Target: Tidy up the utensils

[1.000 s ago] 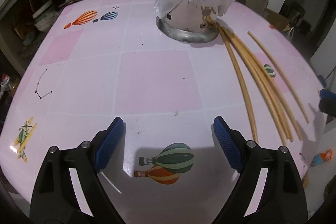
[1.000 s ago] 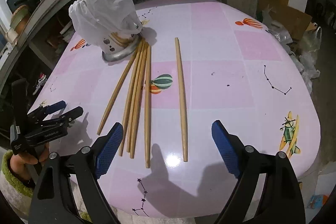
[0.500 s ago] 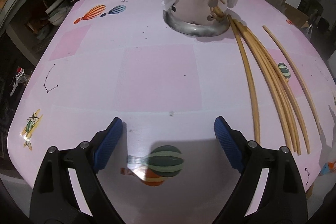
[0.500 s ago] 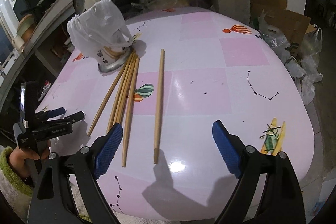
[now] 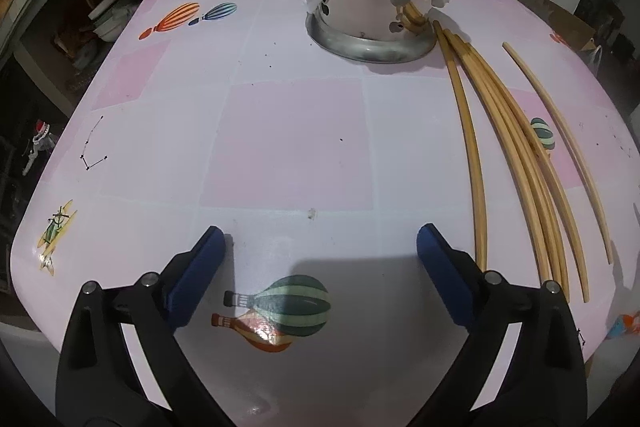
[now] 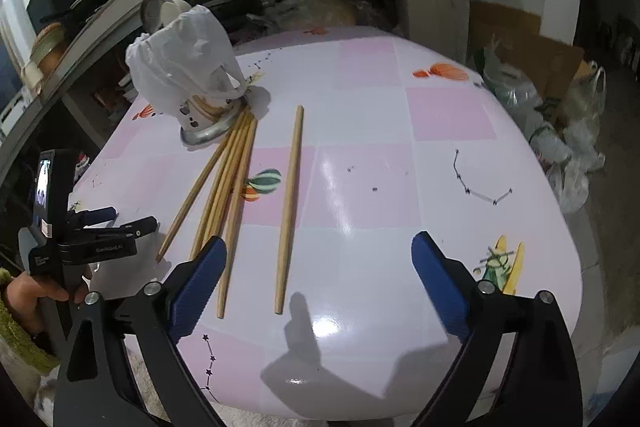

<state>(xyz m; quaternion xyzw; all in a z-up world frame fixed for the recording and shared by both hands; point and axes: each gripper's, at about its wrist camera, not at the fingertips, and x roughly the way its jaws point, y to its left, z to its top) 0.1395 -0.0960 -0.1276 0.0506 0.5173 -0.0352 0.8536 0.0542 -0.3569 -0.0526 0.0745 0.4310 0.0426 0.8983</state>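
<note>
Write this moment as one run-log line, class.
left gripper: jaws open, just widening, empty | right gripper: jaws open, just widening, empty | chopsticks: loose on table | holder: bag-covered, upright

Pink-checked tablecloth (image 5: 288,147), tan chopsticks (image 6: 289,203), white bag (image 6: 180,63).

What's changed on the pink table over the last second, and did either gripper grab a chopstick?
Neither did. Both the left gripper and the right gripper have just been opening their jaws wider, with nothing between them. The right wrist view has pulled back, so the single wooden chopstick looks farther off. The fanned bundle of wooden chopsticks and the bag-covered metal utensil holder lie as before.
</note>
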